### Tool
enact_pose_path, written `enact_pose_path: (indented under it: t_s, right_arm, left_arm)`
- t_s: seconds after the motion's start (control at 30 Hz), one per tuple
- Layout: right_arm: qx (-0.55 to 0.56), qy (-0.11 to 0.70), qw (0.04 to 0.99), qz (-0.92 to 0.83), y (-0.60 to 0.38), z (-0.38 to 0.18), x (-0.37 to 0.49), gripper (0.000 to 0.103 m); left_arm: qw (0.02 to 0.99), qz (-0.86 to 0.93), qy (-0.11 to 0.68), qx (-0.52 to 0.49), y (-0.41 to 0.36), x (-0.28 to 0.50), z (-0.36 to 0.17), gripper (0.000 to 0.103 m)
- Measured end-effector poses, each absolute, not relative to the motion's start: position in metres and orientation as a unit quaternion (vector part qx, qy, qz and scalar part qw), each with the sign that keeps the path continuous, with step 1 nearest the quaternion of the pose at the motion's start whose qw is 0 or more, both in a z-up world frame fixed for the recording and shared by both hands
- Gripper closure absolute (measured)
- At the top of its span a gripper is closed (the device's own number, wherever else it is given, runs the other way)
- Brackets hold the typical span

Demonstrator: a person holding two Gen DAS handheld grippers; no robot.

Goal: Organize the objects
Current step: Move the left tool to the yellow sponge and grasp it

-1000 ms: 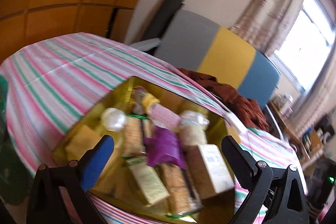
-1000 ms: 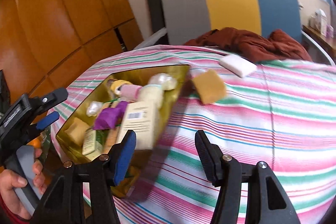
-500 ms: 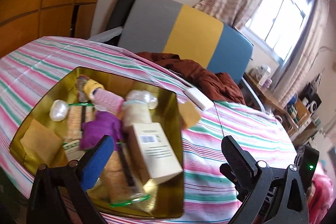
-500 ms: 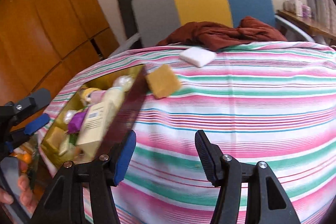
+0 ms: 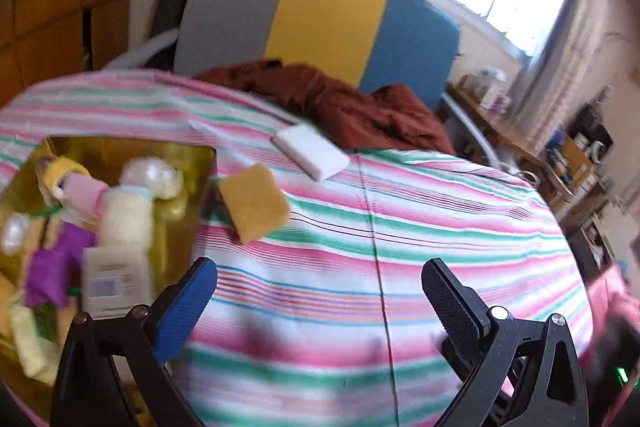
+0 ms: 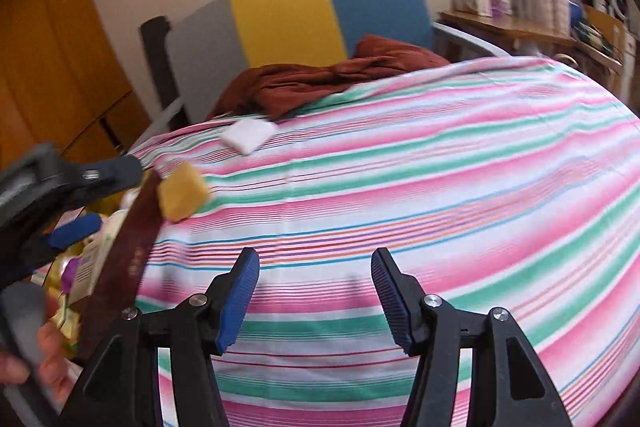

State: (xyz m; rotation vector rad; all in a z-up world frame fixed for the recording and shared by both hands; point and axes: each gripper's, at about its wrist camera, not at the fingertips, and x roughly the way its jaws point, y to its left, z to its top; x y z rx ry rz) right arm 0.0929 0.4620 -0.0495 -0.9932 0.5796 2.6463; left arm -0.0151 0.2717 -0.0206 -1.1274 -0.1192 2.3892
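Both views have swung away from the gold tray toward the open striped cloth. One second ago the tray filled the space between the left jaws; now it sits at the left edge of the left wrist view. In the right wrist view it has slid from left-centre to the far left margin, mostly hidden behind its own dark brown wall.

Left gripper [image 5: 319,291]: jaws open, nothing between them, only pink, green and white striped tablecloth [image 5: 420,227] beneath. Right gripper [image 6: 315,283]: jaws partly open, width unchanged over the last second, nothing between them, again over bare cloth.

Gold tray [image 5: 176,227]: left of the left jaws, just beside the blue pad. It holds a white carton [image 5: 116,279] with a printed label, a purple wrapper [image 5: 50,273], a cream roll [image 5: 127,217], a pink packet [image 5: 82,193] and clear-wrapped pieces; details are blurred.

Yellow sponge [image 5: 253,201]: on the cloth just outside the tray's right wall, beyond and left of the left jaws. In the right wrist view it lies up and to the left of the right jaws, against the tray wall; touching or not, cannot tell.

White sponge block [image 5: 310,151]: farther back on the cloth, near the yellow sponge but apart from it, well beyond both pairs of jaws.

Behind it, a rust-brown cloth [image 5: 352,107] is heaped at the far edge, before a grey, yellow and blue panel [image 5: 320,27].

A hand [image 6: 48,347] holds the left gripper's grey handle at the lower left of the right wrist view.
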Motion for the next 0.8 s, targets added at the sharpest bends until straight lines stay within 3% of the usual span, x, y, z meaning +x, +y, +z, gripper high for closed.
enact_pose_path:
  t_s: [0.33, 0.8]
  right_arm:
    - [-0.337, 0.250, 0.148, 0.896, 0.497, -0.061, 0.107, 0.044]
    - [-0.344, 0.250, 0.141, 0.894, 0.504, -0.063, 0.104, 0.044]
  left_arm:
    - [0.125, 0.881, -0.024, -0.456, 0.313, -0.073, -0.069, 0.000]
    - [0.067, 0.897, 0.022, -0.437, 0.347, -0.081, -0.080, 0.000]
